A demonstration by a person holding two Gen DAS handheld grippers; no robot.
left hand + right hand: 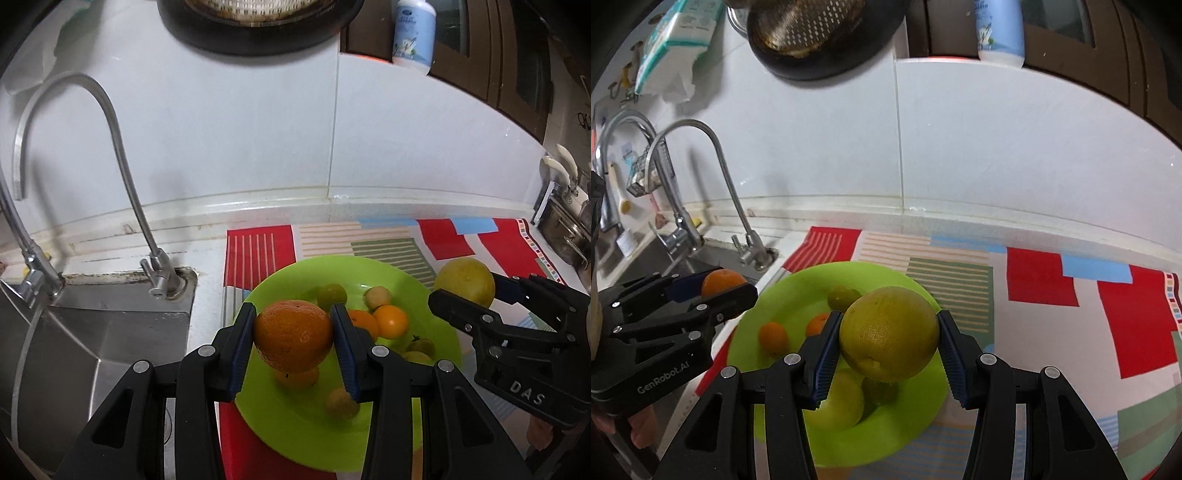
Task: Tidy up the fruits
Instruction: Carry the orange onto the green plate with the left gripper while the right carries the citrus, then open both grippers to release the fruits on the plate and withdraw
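A lime-green plate point(295, 428) lies on a patterned mat and holds several small oranges and green-yellow fruits. My left gripper point(293, 341) is shut on a large orange point(293, 341) and holds it above the plate's left part. My right gripper point(888, 349) is shut on a big yellow-green citrus fruit point(889, 334) above the plate point(783, 291). In the left wrist view the right gripper point(476, 291) holds that fruit point(464, 281) just past the plate's right rim. In the right wrist view the left gripper point(713, 286) with the orange point(722, 280) is at the left.
A steel sink point(92, 332) with a curved tap point(122, 147) lies left of the plate. The colourful mat point(1052, 295) stretches to the right. The white tiled wall point(332, 129) is behind, with a dark pan point(258, 29) and a bottle point(413, 33) above.
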